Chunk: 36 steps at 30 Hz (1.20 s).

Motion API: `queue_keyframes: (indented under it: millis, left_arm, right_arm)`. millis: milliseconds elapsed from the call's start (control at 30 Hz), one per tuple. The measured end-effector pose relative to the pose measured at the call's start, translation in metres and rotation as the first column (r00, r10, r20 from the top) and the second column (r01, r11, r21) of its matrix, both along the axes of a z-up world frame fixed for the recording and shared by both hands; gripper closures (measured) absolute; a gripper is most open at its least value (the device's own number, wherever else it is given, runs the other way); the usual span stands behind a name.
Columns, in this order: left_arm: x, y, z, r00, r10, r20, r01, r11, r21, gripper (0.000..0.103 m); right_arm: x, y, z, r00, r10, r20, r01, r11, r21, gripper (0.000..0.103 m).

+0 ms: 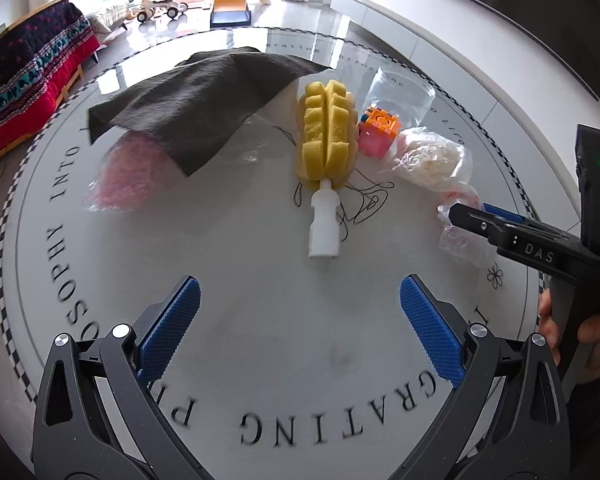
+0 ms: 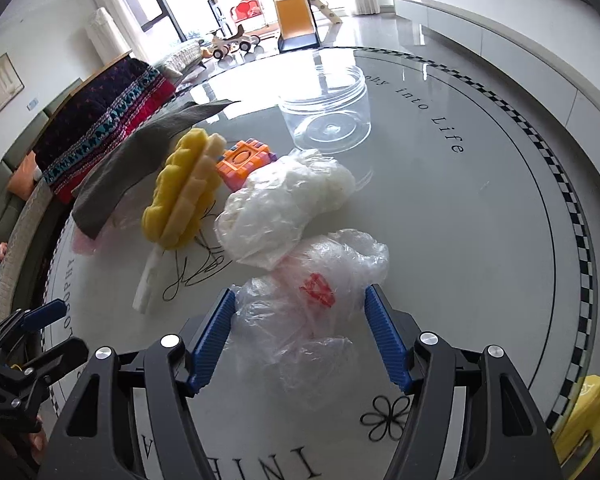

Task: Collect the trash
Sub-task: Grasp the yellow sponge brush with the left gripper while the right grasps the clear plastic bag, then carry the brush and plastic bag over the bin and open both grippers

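Plastic crumples between the blue ribbed pads of the right tool (image 2: 298, 330): a clear thin bag with a red print (image 2: 320, 292) lies on the round grey glass desk (image 2: 480, 240), the pads standing apart on either side of it, the left one close against its edge. Whether either pad presses it cannot be told. The left tool (image 1: 300, 312) hangs over bare desk with its blue pads wide apart and nothing between them. Just beyond the printed bag lies a second crumpled clear bag with white stuff inside (image 2: 284, 204), touching it. To its left sit a yellow sponge brush with a white handle (image 2: 184, 196) and a loose black thread (image 2: 200, 268); behind them, an orange and pink toy cube (image 2: 244, 162). Further left, a dark grey cloth (image 1: 196, 104) droops over a pink mesh bag (image 1: 128, 176). Farthest stands a clear round plastic tub (image 2: 328, 116).
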State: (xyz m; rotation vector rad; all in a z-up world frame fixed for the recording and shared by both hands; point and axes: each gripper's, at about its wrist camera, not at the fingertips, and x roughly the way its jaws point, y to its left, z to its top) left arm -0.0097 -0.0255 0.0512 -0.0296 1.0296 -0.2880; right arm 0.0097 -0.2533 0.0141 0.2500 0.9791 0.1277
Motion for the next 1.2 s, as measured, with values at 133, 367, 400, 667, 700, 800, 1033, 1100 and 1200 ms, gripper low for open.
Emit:
queue_keyframes:
  millis: [133,367,400,667,700,800,1033,1100,1200]
  left_arm:
    - [0.016,-0.012,-0.004,1.0,-0.017,-0.001,0.017,1.0,-0.015,0.006]
    - [0.061,-0.038,-0.011,0.999,-0.032,0.034,0.031,0.999,0.023,0.006]
    - [0.067,-0.039,-0.013,0.999,-0.032,0.033,0.031,0.999,0.021,0.006]
    - [0.109,-0.044,-0.028,1.0,0.023,-0.014,-0.022,0.999,0.025,0.006]
    - [0.112,-0.045,-0.029,0.999,0.025,-0.023,-0.024,0.999,0.034,0.006]
    - [0.117,-0.052,-0.03,1.0,0.016,-0.011,-0.016,0.998,0.06,0.008]
    - [0.113,-0.06,-0.031,0.999,-0.03,0.016,0.028,0.996,0.082,0.054]
    - [0.104,-0.059,-0.031,0.999,-0.036,0.012,0.036,0.997,0.071,0.054]
    - [0.084,-0.06,-0.027,0.998,-0.051,0.029,0.049,0.995,0.083,0.054]
  right_arm:
    - [-0.001,-0.006,-0.001,1.0,0.003,-0.007,-0.003,1.0,0.014,0.058]
    - [-0.009,-0.017,0.001,1.0,0.01,-0.011,-0.01,0.998,0.054,0.063]
    - [-0.01,-0.018,0.001,1.0,0.013,-0.01,-0.012,0.998,0.059,0.063]
    - [-0.008,-0.026,-0.001,1.0,0.02,0.0,-0.02,0.993,0.118,0.06]
    - [-0.008,-0.025,-0.001,1.0,0.022,0.001,-0.022,0.993,0.114,0.06]
    - [-0.009,-0.024,0.0,1.0,0.025,0.005,-0.025,0.995,0.099,0.06]
    - [-0.013,-0.019,0.002,0.999,0.033,0.002,-0.034,0.995,0.09,0.06]
    - [-0.017,-0.017,0.005,0.999,0.038,0.003,-0.038,0.996,0.086,0.06]
    - [-0.024,-0.013,0.012,0.999,0.039,0.016,-0.04,0.995,0.086,0.06]
